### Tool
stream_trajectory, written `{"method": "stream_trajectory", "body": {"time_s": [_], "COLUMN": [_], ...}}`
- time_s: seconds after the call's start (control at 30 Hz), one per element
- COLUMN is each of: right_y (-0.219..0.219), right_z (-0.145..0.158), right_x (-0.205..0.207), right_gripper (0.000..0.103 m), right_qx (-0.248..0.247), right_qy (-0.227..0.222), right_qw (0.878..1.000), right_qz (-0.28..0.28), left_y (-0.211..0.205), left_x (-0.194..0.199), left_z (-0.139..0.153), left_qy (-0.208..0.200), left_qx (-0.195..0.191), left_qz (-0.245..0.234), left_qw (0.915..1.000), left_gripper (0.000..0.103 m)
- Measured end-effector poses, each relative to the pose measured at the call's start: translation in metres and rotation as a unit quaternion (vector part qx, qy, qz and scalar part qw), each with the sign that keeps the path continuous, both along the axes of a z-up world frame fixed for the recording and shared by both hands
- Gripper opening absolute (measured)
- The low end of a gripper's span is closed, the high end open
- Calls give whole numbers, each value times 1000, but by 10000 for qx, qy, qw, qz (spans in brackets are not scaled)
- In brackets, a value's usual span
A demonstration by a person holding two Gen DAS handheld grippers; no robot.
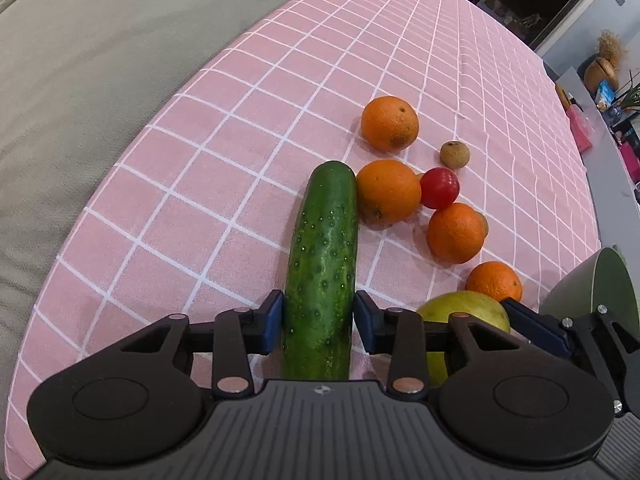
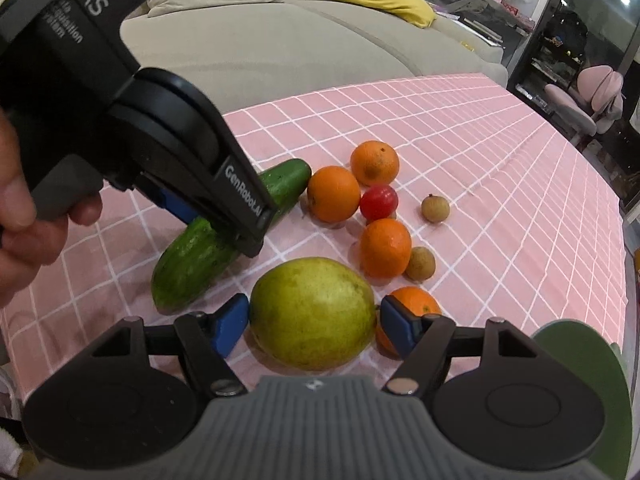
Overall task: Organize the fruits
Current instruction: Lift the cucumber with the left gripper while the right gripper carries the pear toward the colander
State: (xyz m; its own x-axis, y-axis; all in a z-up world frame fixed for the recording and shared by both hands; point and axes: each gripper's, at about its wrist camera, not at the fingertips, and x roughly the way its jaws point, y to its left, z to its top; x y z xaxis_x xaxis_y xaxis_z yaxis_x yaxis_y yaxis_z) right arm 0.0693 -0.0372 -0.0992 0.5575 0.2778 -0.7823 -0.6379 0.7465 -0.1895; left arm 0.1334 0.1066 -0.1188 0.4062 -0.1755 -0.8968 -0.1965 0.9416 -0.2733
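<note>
Orange citrus, 4; 1 cucumber (image 1: 324,264) pinched in left gripper (image 1: 319,322); right gripper (image 2: 314,326) perhaps clasping 1 pear (image 2: 312,312).

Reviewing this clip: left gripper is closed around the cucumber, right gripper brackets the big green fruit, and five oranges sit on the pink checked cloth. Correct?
Not quite: there are four oranges, not five. The left wrist view shows them all. The rest holds: the left gripper pinches the cucumber, and the right gripper has its fingers either side of the green fruit on the pink checked cloth.
</note>
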Motion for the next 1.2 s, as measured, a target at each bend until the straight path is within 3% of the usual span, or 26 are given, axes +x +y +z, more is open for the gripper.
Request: {"method": "stream_trajectory", "body": {"time_s": [0.47,0.57,0.83,1.0,1.2], "right_y": [9,13,10,5,-8], "right_z": [-16,-17,-8,8,31], "right_x": [22,21,12,-1,-13], "right_gripper": [78,71,70,70,70], "right_qx": [15,-142,-105,2,211], "right_qy": [-83,-246,-365,-428,-398], "right_qw": [9997,9993,9990,9990,9988], "right_qz": [-233,-252,-216,-160,-181], "left_y": [0,-2,-4,5,16], "left_x": [3,3,-3,-13,-32], "left_z": [-2,-1,4,16,34], "left_qy": [-11,-27,-69,-73,-116], "left_qx": [23,36,159,-134,-768], "left_qz": [30,-22,-32,153,498], "left_qw": [10000,10000,9998,9998,9957], "left_gripper": [47,42,41,41,41]}}
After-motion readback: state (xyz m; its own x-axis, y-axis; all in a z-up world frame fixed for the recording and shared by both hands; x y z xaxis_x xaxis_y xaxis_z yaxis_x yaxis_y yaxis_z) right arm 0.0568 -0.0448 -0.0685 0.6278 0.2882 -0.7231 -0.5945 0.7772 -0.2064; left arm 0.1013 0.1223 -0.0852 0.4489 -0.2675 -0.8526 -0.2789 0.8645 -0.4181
